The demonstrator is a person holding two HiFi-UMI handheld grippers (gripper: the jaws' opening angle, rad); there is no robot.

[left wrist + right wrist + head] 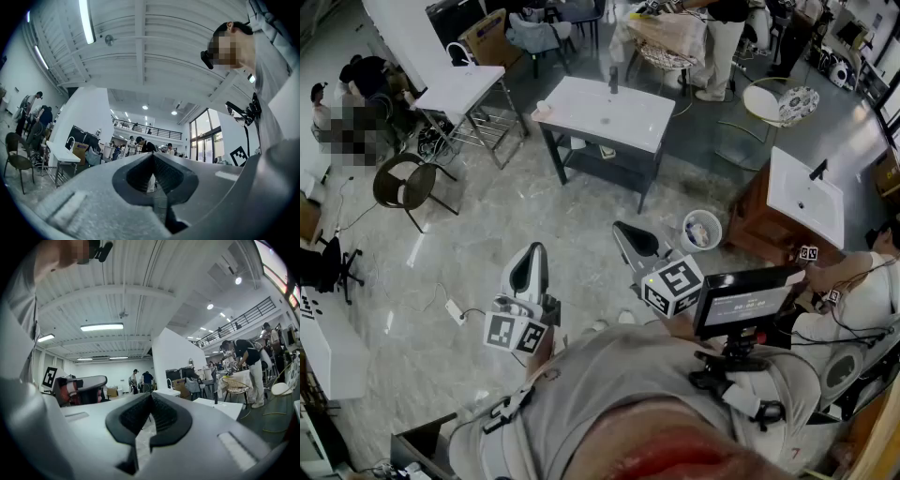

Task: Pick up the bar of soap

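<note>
We hold both tools close to the body, pointing away from us toward twelve o'clock. The left gripper (532, 255) has its jaws fully together, tip on tip, with nothing between the ribbed pads. The right gripper (623, 232) looks the same in its own view: the jaws meet at the tips and grip nothing.

We cannot find the bar of soap in any view. The most probable place, in our judgement, is the white washstand (628, 117) at twelve o'clock, well apart from us, which carries a dark faucet (612, 79). A small white object (544, 106) sits near its corner at about eleven o'clock, but it is too small to say what it is. A second basin (806, 197) stands at about two o'clock, and we see no soap on its top either.

A bar of soap is, we expect, light and stiff, so weight is not the problem. The surface is smooth and becomes very slippery if it is wet, and too much pressure can make it shoot out of the pads. We think the best hold is across the short width, at the middle of the bar, with the pads flat on the two long sides. The squeeze should be moderate. Before any grasp the jaws must first open wider than the bar.
</note>
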